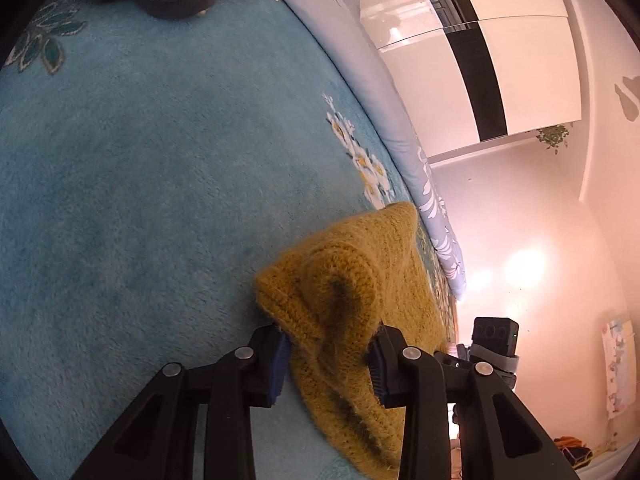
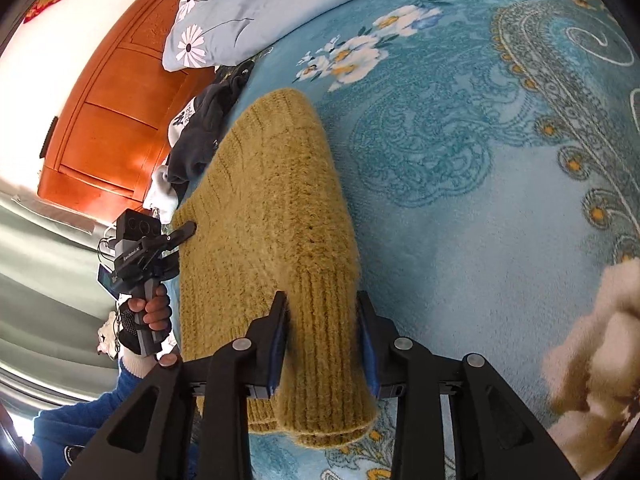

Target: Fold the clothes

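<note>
Mustard knitted sweater [image 2: 268, 216] is lying on the blue flowered blanket [image 2: 460, 216] that is covering the bed, stretched from near the blanket's far edge by the headboard [image 2: 108, 120] back toward the near edge, with its ribbed hem end closest to the right wrist camera. Right gripper [image 2: 322, 340] is straddling that ribbed end, its blue-padded jaws standing at a middling width with the knit filling the gap between them, so it is judged to be gripping the fabric, though how firmly cannot be told. Left gripper [image 1: 330, 356] is likewise pinching a bunched, raised fold of the sweater between its pads, jaws narrowed onto the wool. In the right wrist view the person's hand [image 2: 154, 312] is holding the left gripper at the sweater's left side. A dark garment [image 2: 204, 136] is lying beyond the sweater near the headboard, a pale blue quilt [image 2: 248, 12] is sitting along the blanket's far edge, and a cream fluffy item [image 2: 596, 344] is resting at the right. Both grippers seem to be working a fold of this sweater, either carrying a side or end across or tidying a fold that is already lying flat; the pictures are not settling which. Whatever follows is calling for both ends to be kept level so the soft, stretchy knit is not sagging or twisting
</note>
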Demonstrator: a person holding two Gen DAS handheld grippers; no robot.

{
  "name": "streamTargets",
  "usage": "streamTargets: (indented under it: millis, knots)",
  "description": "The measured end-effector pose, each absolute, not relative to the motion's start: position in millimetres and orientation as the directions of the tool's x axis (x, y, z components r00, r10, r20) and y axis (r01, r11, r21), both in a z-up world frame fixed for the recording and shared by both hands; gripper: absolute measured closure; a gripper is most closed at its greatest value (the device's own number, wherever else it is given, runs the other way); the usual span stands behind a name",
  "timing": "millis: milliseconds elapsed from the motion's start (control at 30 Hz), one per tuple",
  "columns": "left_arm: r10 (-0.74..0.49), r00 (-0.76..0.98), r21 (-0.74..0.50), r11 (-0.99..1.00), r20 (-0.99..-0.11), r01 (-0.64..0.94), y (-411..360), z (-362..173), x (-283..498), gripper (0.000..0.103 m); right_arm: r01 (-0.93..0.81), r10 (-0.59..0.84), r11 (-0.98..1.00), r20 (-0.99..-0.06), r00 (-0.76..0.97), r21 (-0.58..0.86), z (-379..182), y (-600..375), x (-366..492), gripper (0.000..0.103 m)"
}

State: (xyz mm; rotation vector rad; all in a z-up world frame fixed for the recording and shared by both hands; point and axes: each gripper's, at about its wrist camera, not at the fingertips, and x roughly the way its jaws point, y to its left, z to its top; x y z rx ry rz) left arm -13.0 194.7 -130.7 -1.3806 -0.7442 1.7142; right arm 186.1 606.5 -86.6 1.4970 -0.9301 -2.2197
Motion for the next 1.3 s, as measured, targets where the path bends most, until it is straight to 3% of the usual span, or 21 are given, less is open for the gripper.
streamTargets:
  millis: [100,267,400,467,600,733,967,1100,1133,1233,1300]
  knots:
    - [0.857,-0.102,-0.821,-0.513,-0.504,-0.253,192,-122,-13,0.048,-0.123,-0.549,-0.748,-0.713,-0.436,0.652,-82,606,193,0.063]
    - [0.855,-0.122,-0.799,-0.515,-0.504,-0.31,188,-107,-12,0.021,-0.15,-0.486,-0.763,-0.71,-0.51,0.629,-61,605,211,0.025]
    - [0.852,-0.168,-0.77,-0.521,-0.496,-0.368,185,-85,-23,0.012,-0.216,-0.377,-0.744,-0.664,-0.646,0.632,-46,606,247,0.018]
    - [0.85,-0.182,-0.751,-0.523,-0.495,-0.403,188,-73,-33,0.0,-0.258,-0.309,-0.725,-0.636,-0.707,0.639,-44,598,267,0.016]
    - [0.81,-0.056,-0.694,-0.534,-0.584,-0.483,223,-73,-55,0.0,-0.361,-0.296,-0.625,-0.639,-0.71,0.692,-65,570,292,0.016]
    - [0.774,0.051,-0.683,-0.524,-0.632,-0.508,250,-88,-67,0.0,-0.389,-0.308,-0.503,-0.581,-0.754,0.772,-84,547,301,0.016]
    - [0.75,0.19,-0.72,-0.482,-0.634,-0.5,277,-113,-69,0.001,-0.494,-0.156,-0.416,-0.595,-0.789,0.764,-94,535,302,0.016]
    - [0.758,0.23,-0.751,-0.46,-0.61,-0.474,279,-119,-66,0.002,-0.483,-0.165,-0.351,-0.561,-0.811,0.802,-97,529,297,0.016]
    - [0.763,0.234,-0.757,-0.453,-0.602,-0.471,279,-119,-66,0.004,-0.464,-0.183,-0.319,-0.534,-0.825,0.826,-100,528,296,0.016]
    - [0.765,0.234,-0.763,-0.458,-0.6,-0.456,278,-119,-64,0.023,-0.451,-0.187,-0.305,-0.517,-0.835,0.839,-104,522,295,0.017]
    - [0.749,0.213,-0.738,-0.485,-0.628,-0.47,278,-120,-62,0.044,-0.449,-0.174,-0.31,-0.514,-0.84,0.838,-103,521,297,0.025]
